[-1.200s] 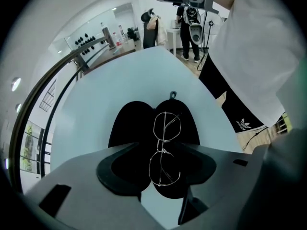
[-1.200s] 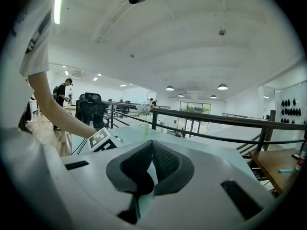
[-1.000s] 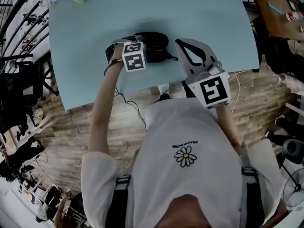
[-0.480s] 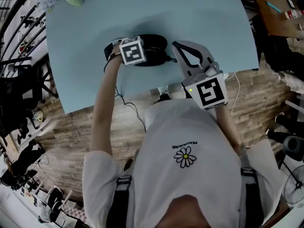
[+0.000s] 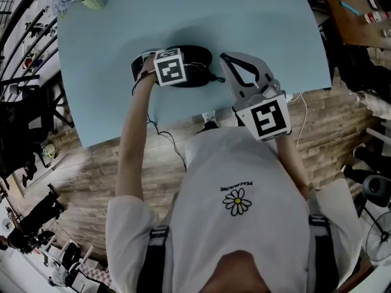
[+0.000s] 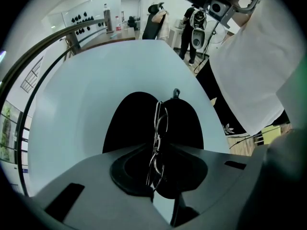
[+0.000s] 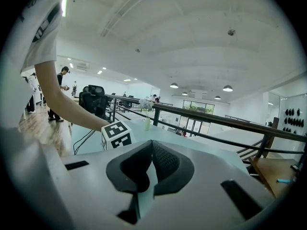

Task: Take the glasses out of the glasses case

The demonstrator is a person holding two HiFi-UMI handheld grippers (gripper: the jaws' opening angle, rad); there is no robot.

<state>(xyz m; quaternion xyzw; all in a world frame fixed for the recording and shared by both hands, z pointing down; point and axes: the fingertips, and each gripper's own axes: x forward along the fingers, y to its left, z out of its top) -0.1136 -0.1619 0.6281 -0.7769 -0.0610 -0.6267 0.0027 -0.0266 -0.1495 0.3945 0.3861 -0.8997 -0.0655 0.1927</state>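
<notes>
**Left gripper** (image 6: 155, 150): the jaws have just been closing and are found clamped on the near lens of the glasses (image 6: 160, 121), which are held on edge between them. The far lens is seen beyond the jaw tips. The open black glasses case (image 6: 128, 126) is laid flat on the pale blue table (image 6: 81, 80), directly beneath the jaws.

**Right gripper** (image 7: 152, 146): the jaws are found together, with nothing between them. The case is not seen ahead of these jaws.

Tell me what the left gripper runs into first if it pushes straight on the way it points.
The left gripper, jaws just closing, already has the glasses edge-on between its pads. Straight on, it would likely meet the open black case beneath them, lying on the table.
</notes>
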